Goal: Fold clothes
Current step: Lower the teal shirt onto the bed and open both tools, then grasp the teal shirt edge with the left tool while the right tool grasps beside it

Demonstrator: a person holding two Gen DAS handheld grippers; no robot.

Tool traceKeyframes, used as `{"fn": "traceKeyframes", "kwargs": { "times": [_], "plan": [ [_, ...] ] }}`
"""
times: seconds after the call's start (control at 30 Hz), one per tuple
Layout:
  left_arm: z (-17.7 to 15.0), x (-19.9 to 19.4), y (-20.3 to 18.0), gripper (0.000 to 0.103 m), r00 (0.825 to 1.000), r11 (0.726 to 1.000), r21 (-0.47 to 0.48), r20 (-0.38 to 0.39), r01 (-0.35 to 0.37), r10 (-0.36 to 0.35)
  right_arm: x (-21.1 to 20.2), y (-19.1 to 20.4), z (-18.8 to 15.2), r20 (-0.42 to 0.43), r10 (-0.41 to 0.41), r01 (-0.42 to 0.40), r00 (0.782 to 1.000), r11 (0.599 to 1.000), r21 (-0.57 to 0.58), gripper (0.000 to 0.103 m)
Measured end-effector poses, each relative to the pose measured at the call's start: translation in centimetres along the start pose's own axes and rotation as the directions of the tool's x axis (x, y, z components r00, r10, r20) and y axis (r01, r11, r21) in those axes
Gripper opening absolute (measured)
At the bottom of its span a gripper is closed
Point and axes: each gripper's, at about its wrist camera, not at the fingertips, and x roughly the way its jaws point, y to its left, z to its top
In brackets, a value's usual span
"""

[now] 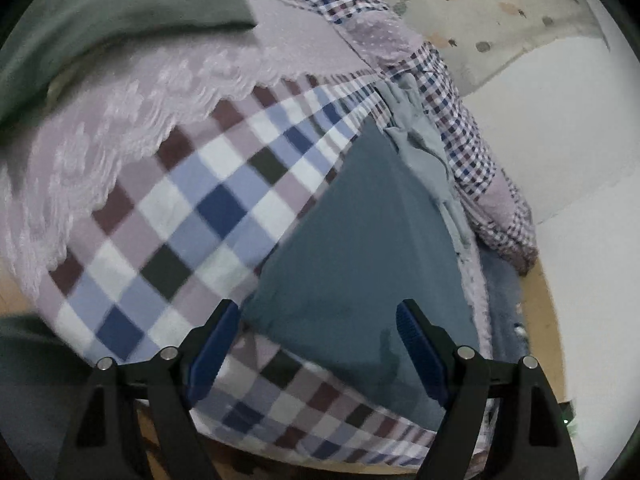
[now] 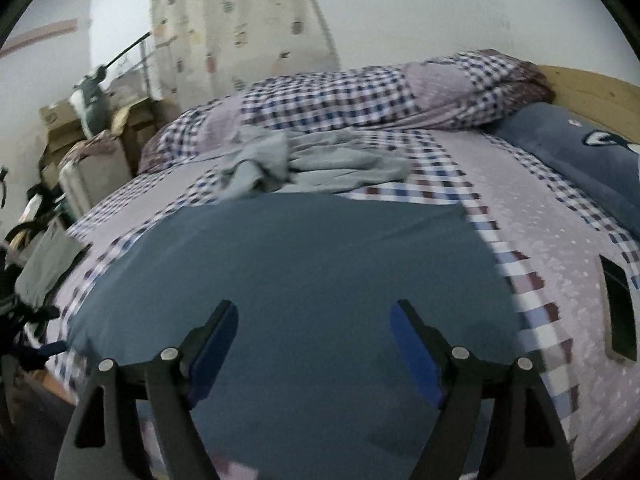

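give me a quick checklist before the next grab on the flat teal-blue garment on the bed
1. Left gripper open: ok, blue pads apart, nothing between them.
2. Right gripper open: ok, nothing held.
3. Flat teal-blue garment spread smooth on the checked purple bedsheet: ok on the visible part; the near edge is hidden under the gripper.
4. Crumpled light grey garment clear of it: cannot tell; it lies at the far edge and may touch.
5. Black phone out of the way: ok, apart to the right.
6. Left gripper over a garment edge: ok, the left edge runs between its fingers.
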Motion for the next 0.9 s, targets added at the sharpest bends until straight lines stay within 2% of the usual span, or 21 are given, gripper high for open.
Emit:
{"fn": "traceKeyframes", "kwargs": {
  "times": [0.13, 0.27, 0.4, 0.47, 0.67, 0.9],
  "plan": [
    [-0.5, 1.4, 1.3, 0.084, 0.994, 0.991, -0.103, -0.065, 0.081, -0.088, -0.3, 3.0, -1.3, -0.008, 0.028, -0.029, 1.000, 0.997, -0.066, 0.083],
    [-0.6, 2.9, 1.4, 0.084, 0.989, 0.985, -0.137, -0.095, 0.103, -0.117, -0.6, 5.3, -2.5, -0.019, 0.037, -0.039, 0.999, 0.992, -0.120, 0.083],
    [-0.3, 3.7, 1.5, 0.084, 0.987, 0.980, -0.163, -0.089, 0.116, -0.131, -0.7, 7.4, -3.4, -0.032, 0.039, -0.044, 0.999, 0.984, -0.175, 0.083],
    [0.0, 3.7, 1.2, 0.084, 0.983, 0.975, -0.162, -0.080, 0.152, -0.167, -0.6, 8.6, -3.8, -0.033, 0.041, -0.047, 0.999, 0.974, -0.220, 0.084],
    [0.5, 2.7, 0.9, 0.084, 0.957, 0.947, -0.164, -0.049, 0.275, -0.286, -0.2, 13.4, -5.3, -0.014, 0.054, -0.055, 0.998, 0.911, -0.409, 0.084],
    [1.2, 2.0, 1.2, 0.082, 0.927, 0.909, -0.211, -0.038, 0.358, -0.374, 0.7, 20.1, -7.5, 0.006, 0.129, -0.099, 0.992, 0.790, -0.605, 0.085]
  ]
}}
